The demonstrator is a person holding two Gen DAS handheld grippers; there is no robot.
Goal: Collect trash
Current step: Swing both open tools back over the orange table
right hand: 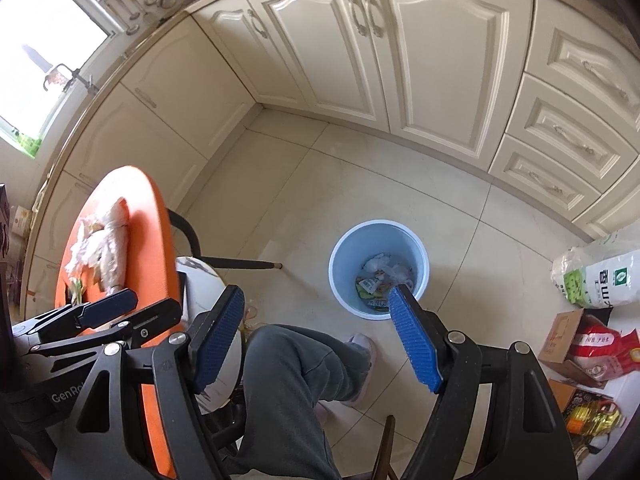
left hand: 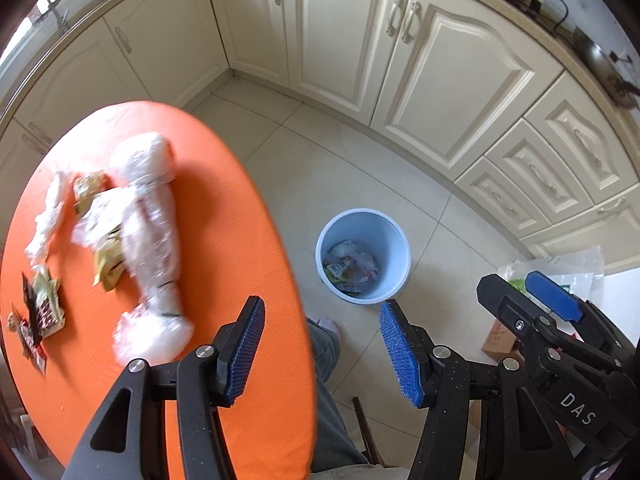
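A light blue bin (left hand: 363,255) stands on the tiled floor with several wrappers inside; it also shows in the right wrist view (right hand: 379,267). An orange round table (left hand: 224,216) holds trash: a big clear plastic bundle (left hand: 150,236), snack wrappers (left hand: 40,312) and crumpled film (left hand: 48,216). My left gripper (left hand: 322,350) is open and empty, at the table's right edge, above the floor. My right gripper (right hand: 316,338) is open and empty, high above the bin's near side. The right gripper also shows in the left wrist view (left hand: 532,300).
Cream kitchen cabinets (left hand: 440,76) wrap the floor at back and right. The person's leg and slipper (right hand: 360,364) are below the grippers. A chair (right hand: 208,264) stands by the table. A rice bag (right hand: 600,276), box and oil bottle (right hand: 592,420) sit at the right.
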